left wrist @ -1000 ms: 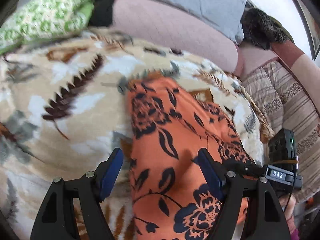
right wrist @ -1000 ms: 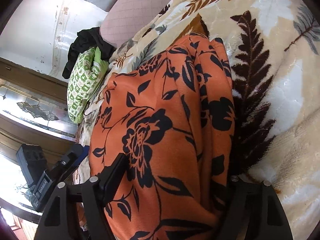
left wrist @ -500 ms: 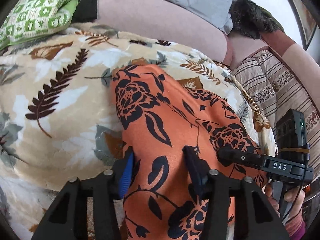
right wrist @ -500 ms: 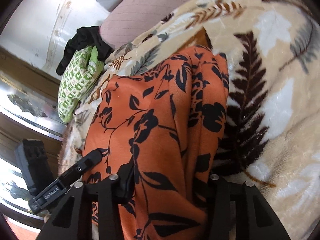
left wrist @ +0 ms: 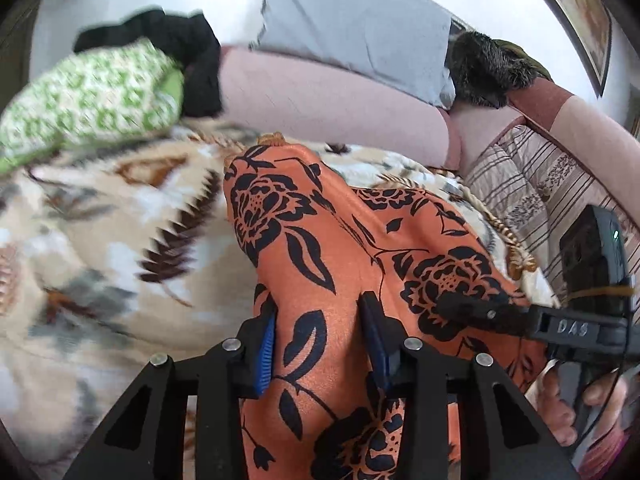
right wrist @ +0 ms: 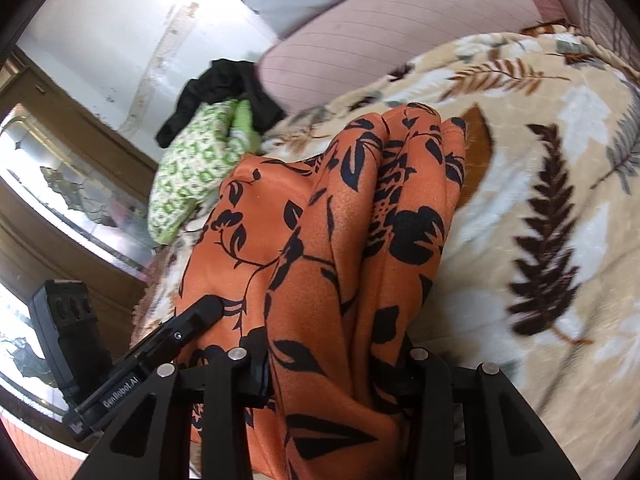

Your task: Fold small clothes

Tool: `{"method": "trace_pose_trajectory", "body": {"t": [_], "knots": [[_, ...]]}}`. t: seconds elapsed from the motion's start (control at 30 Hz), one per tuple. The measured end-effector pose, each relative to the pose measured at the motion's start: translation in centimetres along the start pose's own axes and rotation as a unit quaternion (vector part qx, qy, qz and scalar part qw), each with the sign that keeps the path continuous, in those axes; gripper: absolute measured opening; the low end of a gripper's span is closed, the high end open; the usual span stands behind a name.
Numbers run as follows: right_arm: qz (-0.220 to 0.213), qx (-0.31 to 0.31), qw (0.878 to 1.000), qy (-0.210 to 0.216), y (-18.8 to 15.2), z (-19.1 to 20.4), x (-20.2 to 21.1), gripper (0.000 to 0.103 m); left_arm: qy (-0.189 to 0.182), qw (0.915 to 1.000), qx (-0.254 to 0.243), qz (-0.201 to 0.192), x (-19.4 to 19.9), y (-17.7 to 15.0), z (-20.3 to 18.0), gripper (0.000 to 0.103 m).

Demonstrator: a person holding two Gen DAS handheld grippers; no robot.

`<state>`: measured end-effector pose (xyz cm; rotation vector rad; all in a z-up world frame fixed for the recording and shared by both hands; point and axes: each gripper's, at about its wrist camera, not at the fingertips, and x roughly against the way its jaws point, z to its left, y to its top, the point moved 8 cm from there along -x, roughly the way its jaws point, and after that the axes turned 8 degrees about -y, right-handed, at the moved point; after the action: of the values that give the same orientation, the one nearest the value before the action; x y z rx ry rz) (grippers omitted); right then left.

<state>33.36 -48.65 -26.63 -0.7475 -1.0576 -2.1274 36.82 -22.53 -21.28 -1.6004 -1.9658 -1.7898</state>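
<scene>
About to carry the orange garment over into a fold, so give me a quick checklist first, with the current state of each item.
1. Left hand-held gripper closed on the orange floral garment: ok.
2. Right hand-held gripper closed on it: ok.
3. Fabric between grips smooth: not ok, bunched in ridges.
4. Far end of garment free of the green patterned cloth: ok.
5. Leaf-print blanket not caught in either grip: cannot tell.

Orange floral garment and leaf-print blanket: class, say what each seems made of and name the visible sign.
Orange floral garment: probably a thin, smooth woven fabric with a slight sheen; it falls in soft folds between the fingers of both grippers.
Leaf-print blanket: likely plush fleece; its surface looks fuzzy and matte, though partly blurred.
</scene>
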Motion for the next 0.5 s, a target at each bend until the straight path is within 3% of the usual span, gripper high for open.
{"method": "trace_pose_trajectory", "body": {"t": [0.3,0.5], "knots": [[0.012,0.009,0.999,0.051,-2.8,7.6,-1.3,0.041,0.063,0.9976,0.009,-0.026,0.3,-0.2,1.0,0.041],[0.013,0.026,0.998,0.055,-5.5,11.1,-1.9,0.041,0.073,0.9966,0.022,-0.031,2.6,-1.3,2.7,0.041]]}}
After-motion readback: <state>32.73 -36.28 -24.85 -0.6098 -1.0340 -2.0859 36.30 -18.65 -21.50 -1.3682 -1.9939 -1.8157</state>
